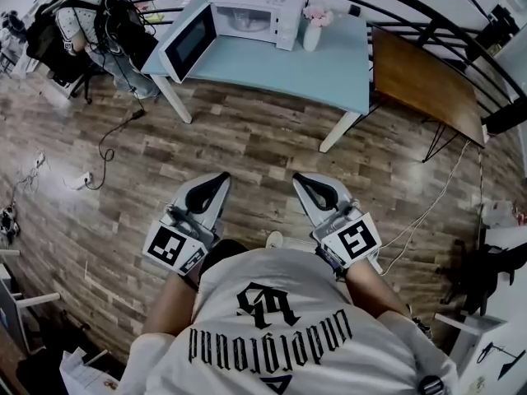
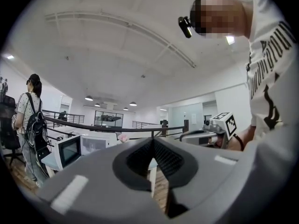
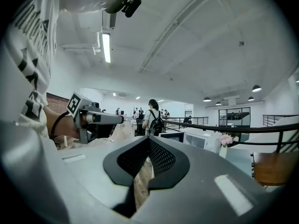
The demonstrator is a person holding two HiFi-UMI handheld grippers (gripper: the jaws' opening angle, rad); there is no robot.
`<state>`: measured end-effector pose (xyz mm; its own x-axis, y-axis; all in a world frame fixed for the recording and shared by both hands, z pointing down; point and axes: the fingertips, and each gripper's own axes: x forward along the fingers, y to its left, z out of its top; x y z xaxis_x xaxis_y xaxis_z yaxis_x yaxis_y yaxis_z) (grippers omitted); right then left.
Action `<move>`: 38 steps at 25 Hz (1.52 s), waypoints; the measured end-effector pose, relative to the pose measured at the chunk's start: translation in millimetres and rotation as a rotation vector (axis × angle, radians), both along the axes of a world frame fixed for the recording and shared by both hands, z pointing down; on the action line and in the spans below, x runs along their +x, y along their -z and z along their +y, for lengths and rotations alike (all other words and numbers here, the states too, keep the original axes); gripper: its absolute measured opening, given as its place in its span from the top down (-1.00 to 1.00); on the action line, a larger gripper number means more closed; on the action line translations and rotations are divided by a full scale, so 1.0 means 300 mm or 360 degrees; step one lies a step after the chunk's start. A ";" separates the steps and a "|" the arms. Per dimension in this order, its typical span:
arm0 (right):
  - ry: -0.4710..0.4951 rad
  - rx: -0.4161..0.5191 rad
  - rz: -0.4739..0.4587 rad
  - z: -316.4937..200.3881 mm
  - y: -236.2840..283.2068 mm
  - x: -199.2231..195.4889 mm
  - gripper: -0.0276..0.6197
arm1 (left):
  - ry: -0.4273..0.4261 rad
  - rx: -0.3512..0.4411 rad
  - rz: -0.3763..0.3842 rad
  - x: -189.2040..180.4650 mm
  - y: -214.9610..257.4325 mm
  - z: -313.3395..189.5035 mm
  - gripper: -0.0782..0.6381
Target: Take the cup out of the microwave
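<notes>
The white microwave (image 1: 251, 11) stands on a light blue table (image 1: 321, 72) far ahead, with its door (image 1: 188, 44) swung open to the left. I cannot make out the cup inside it. My left gripper (image 1: 223, 177) and right gripper (image 1: 298, 177) are held side by side over the wooden floor, well short of the table and pointing at it. Both are shut with nothing between the jaws. The left gripper view shows its closed jaw tips (image 2: 153, 139) and the microwave (image 2: 96, 143) in the distance. In the right gripper view the closed tips (image 3: 149, 139) also aim toward the microwave (image 3: 201, 139).
A white vase of pink flowers (image 1: 313, 27) stands right of the microwave. A brown table (image 1: 424, 81) and a curved black railing (image 1: 428, 23) lie to the right. A person with a backpack (image 1: 82, 15) is at the far left. Cables and a power strip (image 1: 82, 179) lie on the floor.
</notes>
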<state>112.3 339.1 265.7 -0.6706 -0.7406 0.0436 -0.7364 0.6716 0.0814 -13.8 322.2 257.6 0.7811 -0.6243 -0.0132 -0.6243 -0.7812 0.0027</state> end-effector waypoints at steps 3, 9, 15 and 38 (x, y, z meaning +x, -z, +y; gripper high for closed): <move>0.0004 -0.0014 -0.0009 -0.062 -0.002 0.056 0.90 | 0.0020 -0.0033 0.0006 0.042 -0.016 -0.060 0.64; 0.0017 -0.0037 -0.0009 -0.186 -0.021 0.107 0.90 | 0.0025 -0.0058 0.0012 0.091 -0.037 -0.188 0.64; -0.0010 -0.0040 -0.0006 -0.346 -0.032 0.118 0.90 | -0.0001 -0.0052 0.0015 0.100 -0.046 -0.356 0.64; -0.0113 -0.0094 0.0037 -1.143 -0.023 -0.205 0.90 | -0.0155 -0.0033 0.0043 -0.218 -0.004 -1.142 0.64</move>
<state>51.0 -3.7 272.7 -0.6148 -0.7819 0.1032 -0.7807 0.6219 0.0608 -79.3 -20.4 258.8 0.8377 -0.5456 -0.0229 -0.5447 -0.8379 0.0351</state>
